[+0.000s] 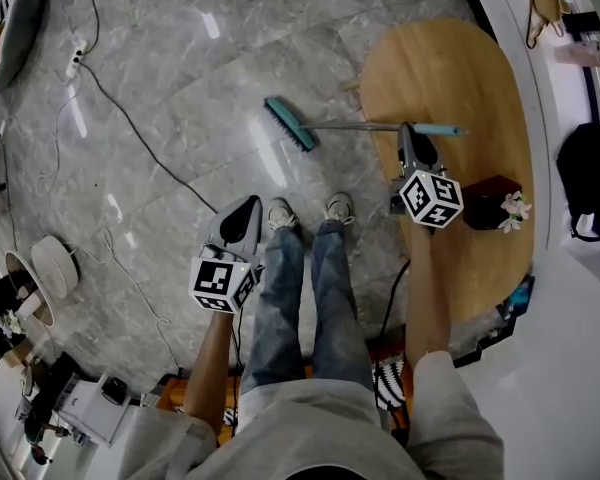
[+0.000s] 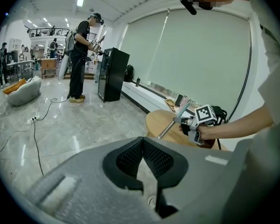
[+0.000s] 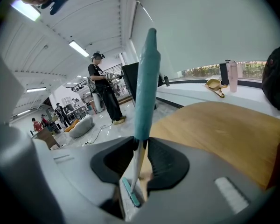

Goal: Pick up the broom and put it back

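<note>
The broom has a teal brush head (image 1: 288, 124) out over the marble floor and a thin pale handle (image 1: 360, 126) ending in a teal grip (image 1: 442, 130) over the wooden table (image 1: 460, 58). My right gripper (image 1: 408, 136) is shut on the handle just below the grip. In the right gripper view the handle (image 3: 139, 157) runs between the jaws of this gripper (image 3: 141, 141), with the brush head (image 3: 130, 192) far below. My left gripper (image 1: 248, 208) hangs over the floor left of my legs, shut and empty (image 2: 143, 141). The left gripper view also shows the right gripper (image 2: 184, 120) with the handle (image 2: 167, 129).
My shoes (image 1: 280, 213) stand just below the brush head. Cables and a power strip (image 1: 75, 58) lie on the floor at left. A dark box with a flower (image 1: 492, 205) sits on the table. A black bag (image 1: 590, 183) rests on the white ledge. A person in black (image 2: 79, 55) stands far off by a black cabinet (image 2: 113, 73).
</note>
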The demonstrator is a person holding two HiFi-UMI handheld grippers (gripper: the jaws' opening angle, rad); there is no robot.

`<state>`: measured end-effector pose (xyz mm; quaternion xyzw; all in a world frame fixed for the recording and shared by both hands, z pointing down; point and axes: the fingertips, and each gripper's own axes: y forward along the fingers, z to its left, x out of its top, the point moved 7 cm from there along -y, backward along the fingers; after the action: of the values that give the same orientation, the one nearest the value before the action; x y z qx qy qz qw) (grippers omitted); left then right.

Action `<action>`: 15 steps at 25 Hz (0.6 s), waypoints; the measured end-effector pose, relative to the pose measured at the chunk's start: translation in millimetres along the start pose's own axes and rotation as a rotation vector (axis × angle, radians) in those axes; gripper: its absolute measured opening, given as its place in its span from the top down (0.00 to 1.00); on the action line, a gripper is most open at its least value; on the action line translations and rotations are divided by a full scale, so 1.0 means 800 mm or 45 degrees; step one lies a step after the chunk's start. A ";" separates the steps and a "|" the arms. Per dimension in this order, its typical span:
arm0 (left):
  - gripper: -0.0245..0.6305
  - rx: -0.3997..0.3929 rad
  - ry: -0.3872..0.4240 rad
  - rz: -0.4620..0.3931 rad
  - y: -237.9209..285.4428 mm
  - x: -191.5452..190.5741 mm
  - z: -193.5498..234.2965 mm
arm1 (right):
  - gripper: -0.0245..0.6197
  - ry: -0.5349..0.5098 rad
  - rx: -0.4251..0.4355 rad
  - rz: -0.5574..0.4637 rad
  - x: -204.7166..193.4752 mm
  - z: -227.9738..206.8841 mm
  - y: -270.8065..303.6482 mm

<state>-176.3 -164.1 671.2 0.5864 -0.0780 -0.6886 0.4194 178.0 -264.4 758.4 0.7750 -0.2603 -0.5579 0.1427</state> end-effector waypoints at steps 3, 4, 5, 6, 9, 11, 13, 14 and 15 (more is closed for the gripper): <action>0.96 0.001 -0.002 0.005 -0.001 -0.002 0.002 | 0.81 -0.001 0.002 0.001 -0.001 0.001 -0.001; 0.96 0.000 -0.003 0.007 -0.002 -0.003 0.002 | 0.81 -0.003 0.005 0.003 -0.001 0.002 -0.002; 0.96 0.000 -0.005 0.008 -0.002 -0.004 0.001 | 0.78 -0.006 0.010 0.006 -0.003 0.002 -0.002; 0.96 0.000 -0.006 0.007 -0.002 -0.005 0.001 | 0.76 -0.013 0.016 0.010 -0.004 0.002 -0.003; 0.96 0.002 -0.006 0.005 -0.003 -0.004 -0.001 | 0.69 -0.040 0.014 0.021 -0.006 0.004 -0.003; 0.96 0.003 -0.007 0.001 -0.004 -0.002 0.000 | 0.65 -0.045 0.004 0.019 -0.006 0.005 -0.004; 0.96 0.005 -0.007 -0.005 -0.004 0.000 0.000 | 0.65 -0.043 -0.003 0.016 -0.006 0.006 -0.007; 0.96 0.006 -0.006 -0.008 -0.005 0.002 0.000 | 0.65 -0.044 -0.006 0.016 -0.006 0.007 -0.010; 0.96 0.007 -0.005 -0.013 -0.006 0.004 0.000 | 0.65 -0.045 -0.010 0.017 -0.006 0.008 -0.013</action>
<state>-178.2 -163.0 666.2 0.5865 -0.0778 -0.6917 0.4141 173.3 -252.8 754.4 0.7628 -0.2656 -0.5715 0.1447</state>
